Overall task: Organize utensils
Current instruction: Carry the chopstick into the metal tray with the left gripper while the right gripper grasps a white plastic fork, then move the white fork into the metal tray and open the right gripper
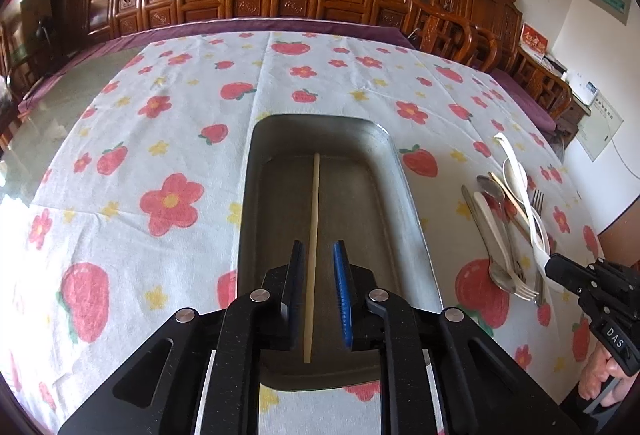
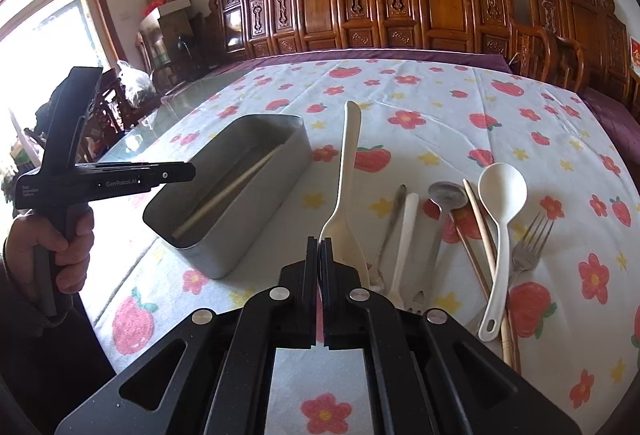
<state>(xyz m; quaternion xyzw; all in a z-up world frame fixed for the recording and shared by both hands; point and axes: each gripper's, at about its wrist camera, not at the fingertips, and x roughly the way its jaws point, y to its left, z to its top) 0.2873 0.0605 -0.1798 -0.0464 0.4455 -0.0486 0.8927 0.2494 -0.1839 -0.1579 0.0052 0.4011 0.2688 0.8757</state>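
Landmark: tin (image 2: 256, 139) on the counter (image 2: 440, 107).
Left hand-held gripper (image 1: 319, 247): apart above the tin; chopstick (image 1: 313, 235) lies inside.
Right hand-held gripper (image 2: 319, 241): clamped on spatula (image 2: 347, 195), right of the tin.
Technique: carry level, align lengthwise beside the chopstick.

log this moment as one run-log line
left claw: open over chopstick in metal tray | right claw: shut on cream spatula | other utensils: on tablecloth

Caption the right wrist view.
Right gripper clamps a cream rice paddle beside the grey tin.
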